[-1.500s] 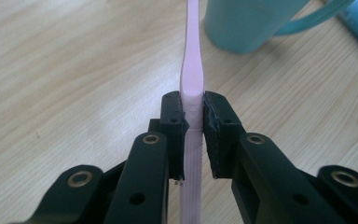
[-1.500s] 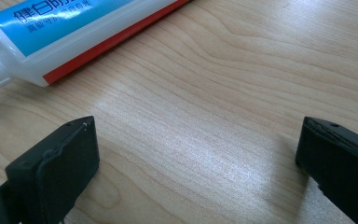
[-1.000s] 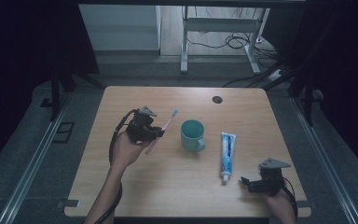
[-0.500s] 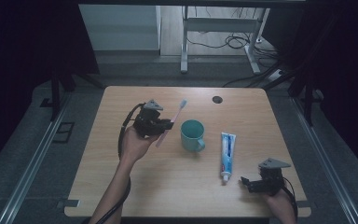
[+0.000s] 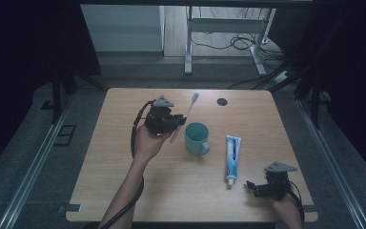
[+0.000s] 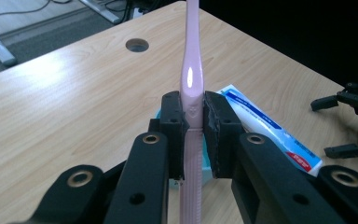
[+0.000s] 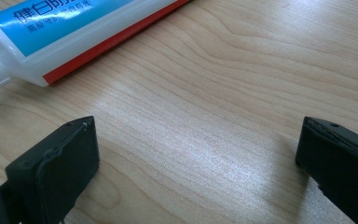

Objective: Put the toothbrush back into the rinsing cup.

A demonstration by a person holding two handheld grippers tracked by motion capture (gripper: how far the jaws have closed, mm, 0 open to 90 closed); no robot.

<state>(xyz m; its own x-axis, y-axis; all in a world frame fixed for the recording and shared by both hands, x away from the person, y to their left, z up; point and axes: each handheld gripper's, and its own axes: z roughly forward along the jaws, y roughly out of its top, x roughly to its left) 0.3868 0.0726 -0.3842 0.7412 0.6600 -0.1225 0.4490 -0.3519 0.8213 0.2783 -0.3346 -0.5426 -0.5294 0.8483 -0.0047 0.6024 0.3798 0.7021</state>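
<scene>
Overall: work shown is bringing a toothbrush to a cup; ordered below from largest thing to smallest.

Table: the wooden table (image 5: pixel 124 181) carries everything; a round cable hole (image 5: pixel 222 101) sits near its far edge.

Left hand-held gripper: the left hand-held gripper (image 5: pixel 174 121) is raised above the table just left of the cup, its jaws clamped on the toothbrush handle, as the left gripper view (image 6: pixel 194 128) shows plainly.

Right hand-held gripper: the right hand-held gripper (image 5: pixel 253 187) rests near the table's front right corner, jaws wide apart with bare wood between them (image 7: pixel 196 154).

Toothpaste: the tube of toothpaste (image 5: pixel 232 153) lies flat to the right of the cup, cap end towards the right hand-held gripper, untouched.

Cup: the green cup (image 5: pixel 196 138) stands upright mid-table, apparently empty.

Toothbrush: the pink toothbrush (image 5: pixel 187 113) is off the table, tilted, bristles away from the person, lower end close beside the cup rim.

Progress: picking up looks done; lowering the toothbrush into the cup and letting go seem left.

Hard to make out: whether the handle's lower end is over the cup's mouth; the left gripper view cuts off the bristles (image 6: pixel 189 9) and hides most of the cup.
</scene>
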